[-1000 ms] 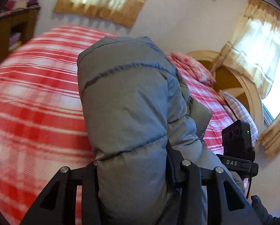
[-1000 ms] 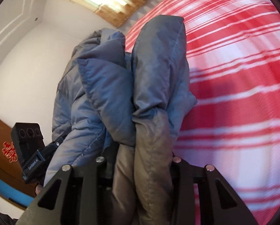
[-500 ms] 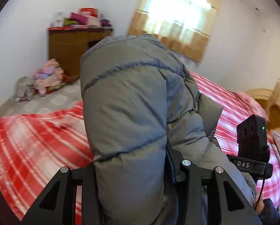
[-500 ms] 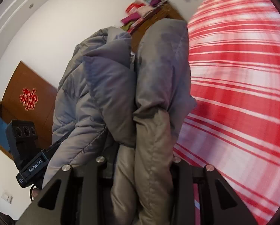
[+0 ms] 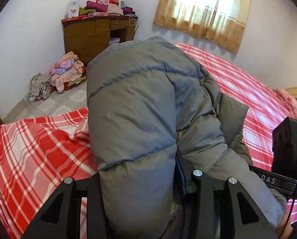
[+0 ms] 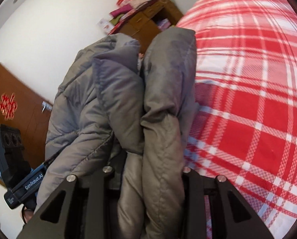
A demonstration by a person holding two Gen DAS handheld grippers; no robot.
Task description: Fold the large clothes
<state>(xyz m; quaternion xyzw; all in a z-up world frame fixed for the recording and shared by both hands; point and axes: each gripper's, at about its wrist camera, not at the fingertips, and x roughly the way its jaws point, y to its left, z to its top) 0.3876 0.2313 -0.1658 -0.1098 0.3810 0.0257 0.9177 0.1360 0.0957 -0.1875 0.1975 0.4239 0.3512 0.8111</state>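
Note:
A grey puffer jacket [image 5: 132,107] hangs bunched between both grippers above the red and white plaid bed [image 5: 32,151]. My left gripper [image 5: 140,181] is shut on a thick padded fold of it; the fingertips are hidden in the fabric. My right gripper [image 6: 146,171] is shut on another bunch of the jacket [image 6: 164,91], with folds spilling to its left. The right gripper's body shows at the right of the left wrist view [image 5: 285,145], and the left gripper's body at the left of the right wrist view [image 6: 11,151].
A wooden desk [image 5: 92,33] piled with clothes stands against the far wall, with a heap of laundry [image 5: 64,71] on the tiled floor beside it. A curtained window [image 5: 206,10] is above the bed. A pink pillow [image 5: 291,101] lies by the headboard. A brown door [image 6: 19,103] is at left.
Both grippers have swung round with the jacket, from facing the headboard and windows to facing the desk and the foot of the bed. The grip on the jacket is unchanged.

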